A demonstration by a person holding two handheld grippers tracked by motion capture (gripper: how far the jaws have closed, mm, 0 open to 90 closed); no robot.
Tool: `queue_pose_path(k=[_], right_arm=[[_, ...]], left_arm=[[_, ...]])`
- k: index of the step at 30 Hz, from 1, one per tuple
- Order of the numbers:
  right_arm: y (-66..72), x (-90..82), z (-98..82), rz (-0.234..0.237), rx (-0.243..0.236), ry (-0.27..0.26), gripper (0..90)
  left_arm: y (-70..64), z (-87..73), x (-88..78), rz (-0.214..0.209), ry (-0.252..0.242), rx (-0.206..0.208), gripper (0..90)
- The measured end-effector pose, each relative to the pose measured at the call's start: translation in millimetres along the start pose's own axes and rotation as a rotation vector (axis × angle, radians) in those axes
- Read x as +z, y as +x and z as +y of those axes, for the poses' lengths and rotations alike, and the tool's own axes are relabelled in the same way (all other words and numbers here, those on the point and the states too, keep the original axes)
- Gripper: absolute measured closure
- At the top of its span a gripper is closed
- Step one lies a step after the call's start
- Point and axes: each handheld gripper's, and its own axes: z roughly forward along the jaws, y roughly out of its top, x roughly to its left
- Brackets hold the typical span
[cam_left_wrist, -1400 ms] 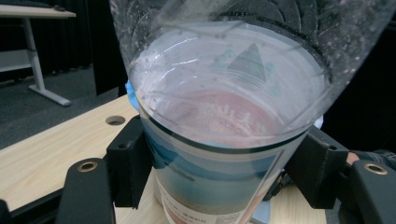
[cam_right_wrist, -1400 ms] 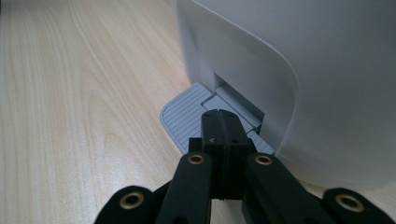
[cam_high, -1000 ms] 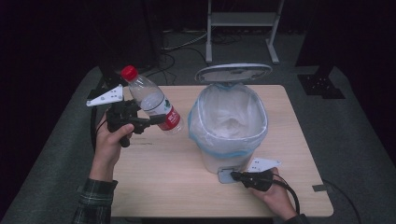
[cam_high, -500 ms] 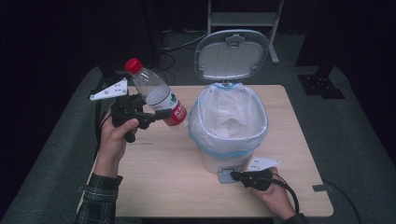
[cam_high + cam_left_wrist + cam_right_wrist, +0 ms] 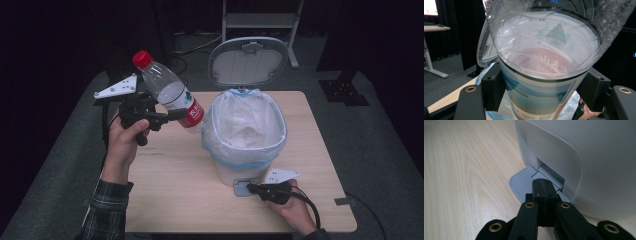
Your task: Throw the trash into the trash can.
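Right gripper view: shut right tool on pedal; high view: lid up

Bottle red label: white lettering present, too blurred to read. No other text.

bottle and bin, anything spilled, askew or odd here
Nothing spilled or damaged. The bottle is tilted, cap up and away from the bin, but the left gripper holds it that way. The lid stands open; the right gripper, shut, rests on the pedal.
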Motion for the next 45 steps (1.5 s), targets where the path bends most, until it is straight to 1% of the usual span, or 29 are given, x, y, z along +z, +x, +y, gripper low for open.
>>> queue_pose_path(k=[10, 23, 29, 34, 40, 45], right_arm=[[-0.4, 0.0, 0.0, 0.003, 0.000, 0.001, 90.0], [0.2, -0.1, 0.0, 0.000, -0.003, 0.000, 90.0], [0.0, -0.1, 0.1, 0.000, -0.004, 0.000, 90.0], [0.3, -0.1, 0.1, 0.000, -0.005, 0.000, 90.0], [0.2, -0.1, 0.1, 0.000, -0.006, 0.000, 90.0], [0.2, -0.1, 0.1, 0.000, -0.007, 0.000, 90.0]], left_arm=[[-0.4, 9.6, 16.3, -0.022, -0.012, 0.010, 29.9], [-0.7, 13.3, 43.8, -0.042, -0.028, 0.014, 29.8], [-0.9, 10.9, 55.3, -0.044, -0.035, 0.017, 29.8], [-0.7, 8.2, 64.6, -0.049, -0.043, 0.012, 29.6], [-1.1, 1.3, 74.9, -0.055, -0.028, 0.013, 29.5], [-0.7, -6.2, 80.9, -0.065, -0.014, 0.005, 29.4]])
